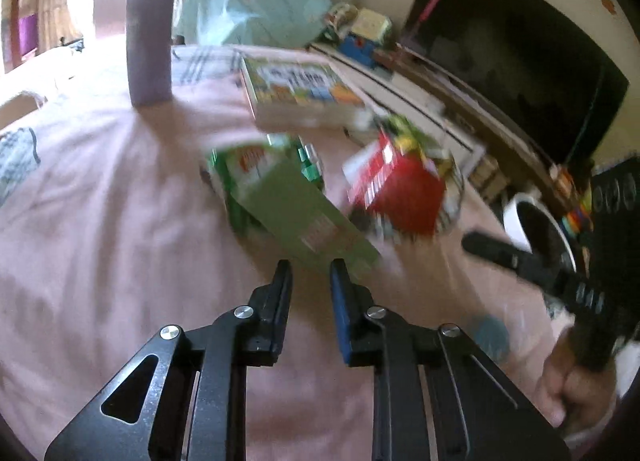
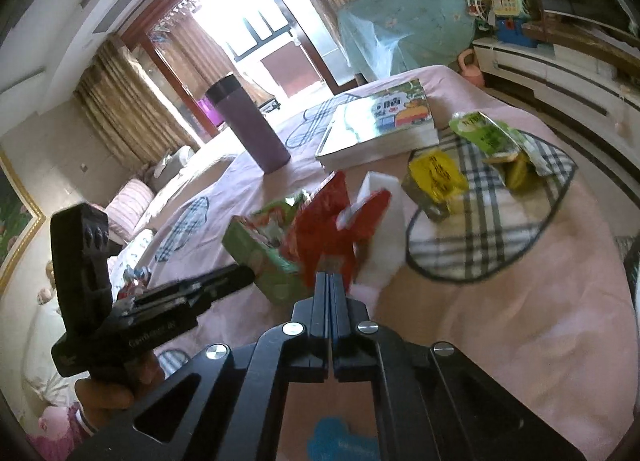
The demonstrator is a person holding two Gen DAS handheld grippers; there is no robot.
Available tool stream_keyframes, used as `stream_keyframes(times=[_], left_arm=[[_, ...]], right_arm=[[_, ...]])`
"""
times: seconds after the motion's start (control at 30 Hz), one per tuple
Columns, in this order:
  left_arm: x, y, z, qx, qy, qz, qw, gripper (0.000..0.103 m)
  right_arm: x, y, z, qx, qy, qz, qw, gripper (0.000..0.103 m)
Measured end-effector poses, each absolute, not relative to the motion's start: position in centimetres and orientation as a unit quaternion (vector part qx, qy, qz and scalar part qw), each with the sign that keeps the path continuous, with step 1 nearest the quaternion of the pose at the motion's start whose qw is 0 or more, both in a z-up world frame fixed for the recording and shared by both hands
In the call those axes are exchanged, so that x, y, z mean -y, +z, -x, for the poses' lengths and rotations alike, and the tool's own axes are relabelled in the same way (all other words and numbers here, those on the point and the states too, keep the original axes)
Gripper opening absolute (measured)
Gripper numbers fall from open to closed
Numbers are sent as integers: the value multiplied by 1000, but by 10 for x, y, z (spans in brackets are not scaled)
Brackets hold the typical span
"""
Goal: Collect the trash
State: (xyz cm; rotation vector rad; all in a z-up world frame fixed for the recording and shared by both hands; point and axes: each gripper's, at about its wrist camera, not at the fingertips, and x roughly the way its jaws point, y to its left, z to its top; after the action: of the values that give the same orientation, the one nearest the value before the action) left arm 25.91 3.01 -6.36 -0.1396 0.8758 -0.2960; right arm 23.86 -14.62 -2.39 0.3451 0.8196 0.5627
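My right gripper (image 2: pixel 330 281) pinches the red wrapper (image 2: pixel 340 217); left gripper (image 1: pixel 310 273) jaws narrowly apart, pads beside the green box (image 1: pixel 288 201), not pressing it.

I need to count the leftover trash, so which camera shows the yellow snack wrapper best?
The right wrist view: the crumpled yellow snack wrapper lies in plain sight on the plaid cloth patch, only slightly blurred. In the left wrist view it is mostly hidden behind the red wrapper, heavily blurred.

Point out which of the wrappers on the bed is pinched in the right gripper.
The red wrapper: its lower edge sits in the shut right gripper. The yellow packet and green packet lie apart on the checked patch.
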Motion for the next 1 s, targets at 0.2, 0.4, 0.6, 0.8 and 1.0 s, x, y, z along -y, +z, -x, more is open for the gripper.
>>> stream_keyframes(times=[0.2, 0.4, 0.6, 0.8, 1.0], left_arm=[[-34, -73, -237, -439, -129, 74, 886, 38], [-46, -62, -246, -430, -89, 128, 889, 88], [-44, -65, -270, -436, -64, 174, 880, 90], [-40, -79, -296, -447, -34, 183, 875, 87], [-39, -82, -298, -442, -65, 176, 877, 59]], right_arm=[[162, -32, -227, -402, 263, -172, 860, 8], [171, -34, -229, -408, 243, -177, 862, 52], [166, -34, -237, -404, 229, -159, 871, 55], [150, -36, -270, -411, 230, -156, 868, 54], [138, -50, -296, -431, 234, -158, 857, 51]])
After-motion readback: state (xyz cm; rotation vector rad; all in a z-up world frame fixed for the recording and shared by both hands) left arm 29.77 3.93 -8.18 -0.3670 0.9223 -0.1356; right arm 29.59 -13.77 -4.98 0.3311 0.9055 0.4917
